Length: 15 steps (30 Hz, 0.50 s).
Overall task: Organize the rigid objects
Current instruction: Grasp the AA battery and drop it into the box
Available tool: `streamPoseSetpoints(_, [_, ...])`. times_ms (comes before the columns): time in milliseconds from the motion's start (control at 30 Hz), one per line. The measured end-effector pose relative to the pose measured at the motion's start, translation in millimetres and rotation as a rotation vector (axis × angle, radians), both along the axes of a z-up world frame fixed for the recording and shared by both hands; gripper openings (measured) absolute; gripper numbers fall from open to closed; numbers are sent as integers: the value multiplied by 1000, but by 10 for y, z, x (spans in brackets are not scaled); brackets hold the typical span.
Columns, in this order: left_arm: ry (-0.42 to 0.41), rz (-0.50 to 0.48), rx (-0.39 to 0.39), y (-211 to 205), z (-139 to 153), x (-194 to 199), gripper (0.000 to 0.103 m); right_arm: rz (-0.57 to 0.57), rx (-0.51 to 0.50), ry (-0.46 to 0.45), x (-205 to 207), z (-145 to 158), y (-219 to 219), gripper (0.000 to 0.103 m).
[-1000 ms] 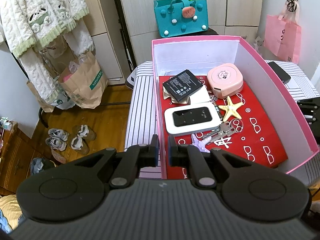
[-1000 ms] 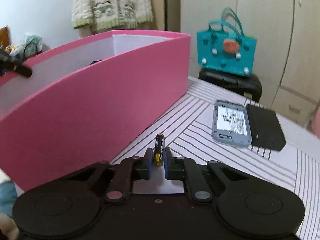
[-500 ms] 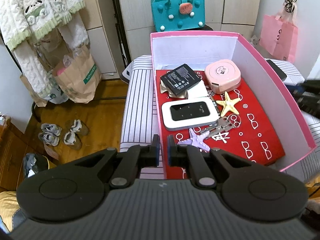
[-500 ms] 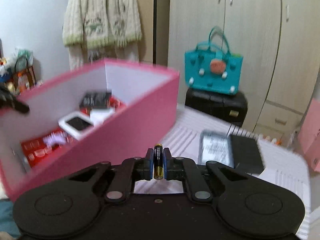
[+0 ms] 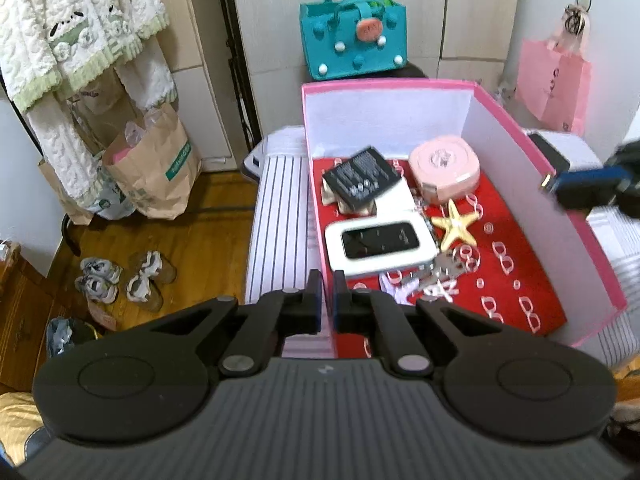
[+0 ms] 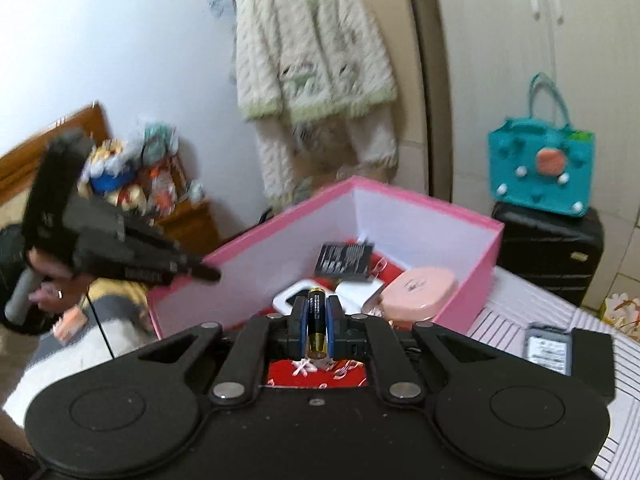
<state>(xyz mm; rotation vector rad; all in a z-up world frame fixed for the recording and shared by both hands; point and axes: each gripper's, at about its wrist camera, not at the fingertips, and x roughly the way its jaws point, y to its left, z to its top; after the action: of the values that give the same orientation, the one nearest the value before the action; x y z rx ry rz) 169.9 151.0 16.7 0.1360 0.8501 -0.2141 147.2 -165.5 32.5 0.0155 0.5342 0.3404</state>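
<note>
A pink box (image 5: 552, 208) with a red floor holds a white pocket router (image 5: 378, 246), a black battery pack (image 5: 358, 180), a pink tape measure (image 5: 444, 168), a yellow starfish (image 5: 458, 226) and keys (image 5: 436, 276). My right gripper (image 6: 316, 320) is shut on a black and gold AA battery (image 6: 316, 322), held over the box's right wall; it shows blurred in the left wrist view (image 5: 576, 186). My left gripper (image 5: 326, 306) is shut and empty at the box's near left corner. The box also shows in the right wrist view (image 6: 476, 280).
The box sits on a striped cloth (image 5: 276, 216). A grey phone (image 6: 546, 348) and a black case (image 6: 592, 356) lie on the cloth right of the box. A teal bag (image 5: 354, 44) stands behind. Shoes (image 5: 124, 276) and paper bags (image 5: 156, 168) are on the floor at left.
My right gripper has lifted the battery off the striped cloth and swung it left, up over the box's right wall. My left gripper has held its place, shut.
</note>
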Motion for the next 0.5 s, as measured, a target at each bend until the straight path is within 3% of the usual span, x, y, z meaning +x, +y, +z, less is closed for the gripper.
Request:
streamPoseSetpoints(67, [10,16,-43,56,3,45,4,-14,-29,41,122,-67,67,11])
streamPoseSetpoints(267, [-11,32,-14,-24,-14,8,4,-8,-127,105,316,-206,168,11])
streamPoseSetpoints(500, [-16,61,-23,-31,2,-13,4,-42,-113,80,298,-162,54,11])
